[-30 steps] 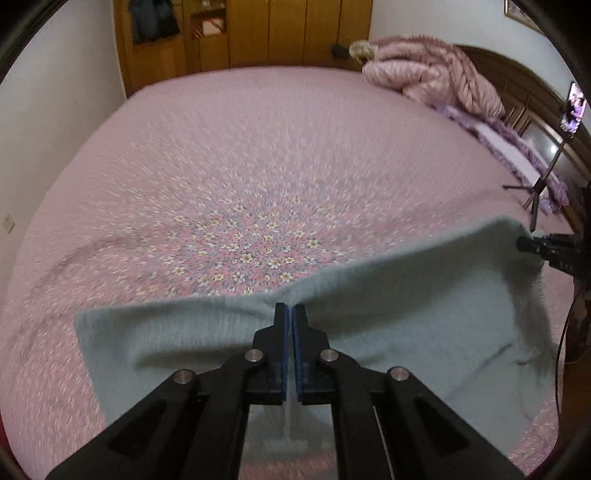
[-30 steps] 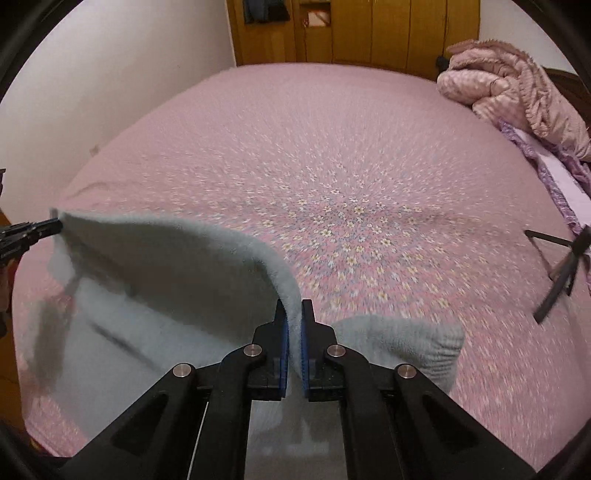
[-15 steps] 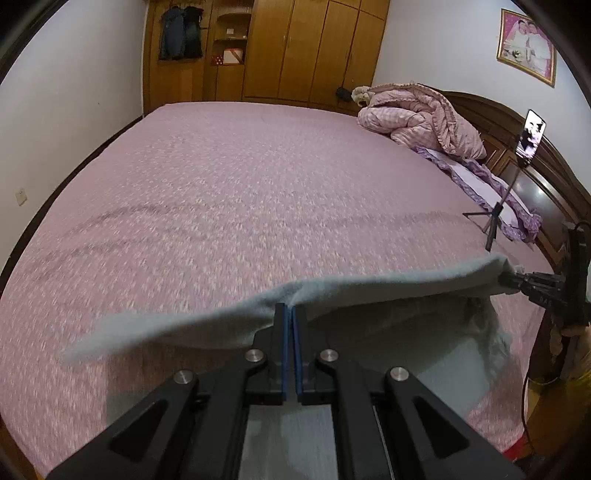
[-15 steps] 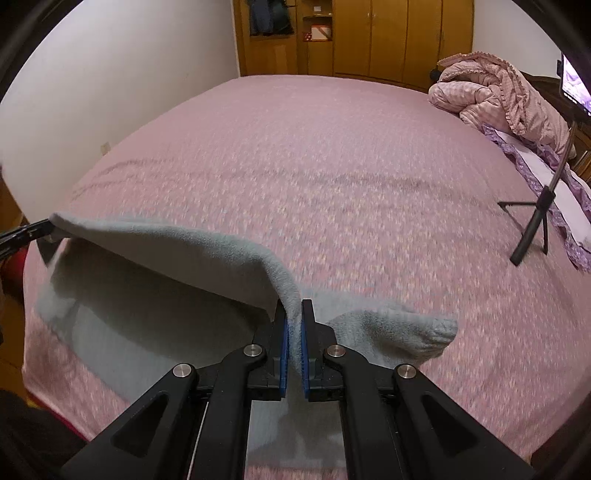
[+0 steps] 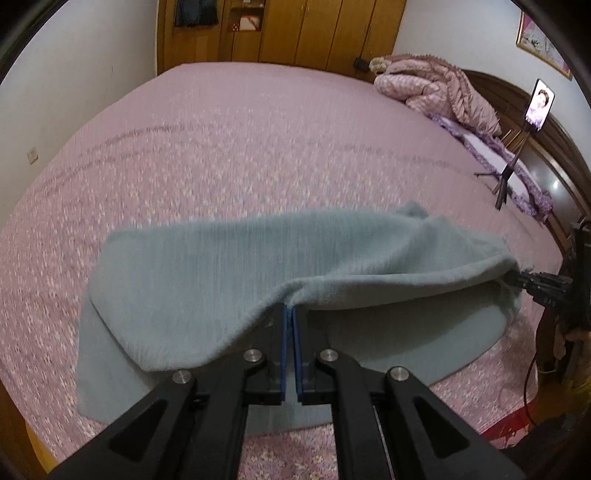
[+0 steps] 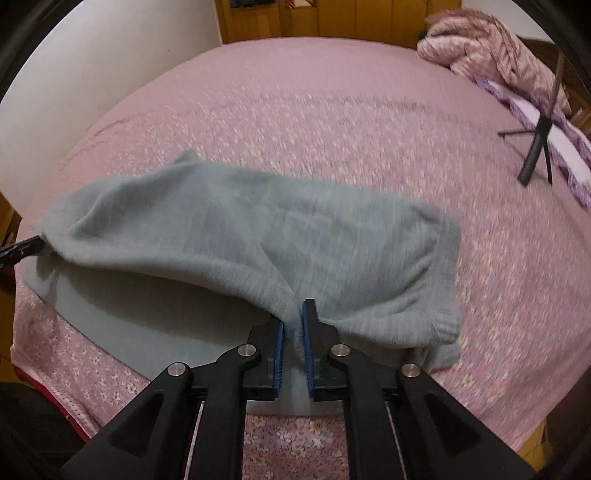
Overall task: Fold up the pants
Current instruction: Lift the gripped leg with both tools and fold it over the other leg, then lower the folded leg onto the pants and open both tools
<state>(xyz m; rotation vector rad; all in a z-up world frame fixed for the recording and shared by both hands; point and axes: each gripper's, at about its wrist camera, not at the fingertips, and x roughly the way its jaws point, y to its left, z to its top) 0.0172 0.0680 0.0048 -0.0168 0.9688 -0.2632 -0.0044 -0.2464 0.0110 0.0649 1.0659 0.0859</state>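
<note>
The grey fleece pants [image 5: 229, 273] lie on the near part of the pink flowered bed, folded over so an upper layer drapes forward over a lower one. My left gripper [image 5: 291, 310] is shut on the pants' near edge, and its tip shows at the left edge of the right wrist view [image 6: 22, 249]. My right gripper [image 6: 293, 314] holds the same edge near the cuffed end [image 6: 439, 295]; its jaws stand slightly apart with cloth between them. Its tip shows at the right in the left wrist view [image 5: 532, 282].
The pink bedspread [image 5: 258, 147] stretches far ahead. A bundled pink quilt [image 5: 436, 85] lies at the far right by the wooden headboard. A phone on a black tripod [image 5: 513, 162] stands on the bed's right side. Wooden wardrobes [image 5: 295, 33] line the far wall.
Both grippers have carried the lifted edge forward and down, so the upper layer now drapes over the lower one. My right gripper's jaws have parted a little.
</note>
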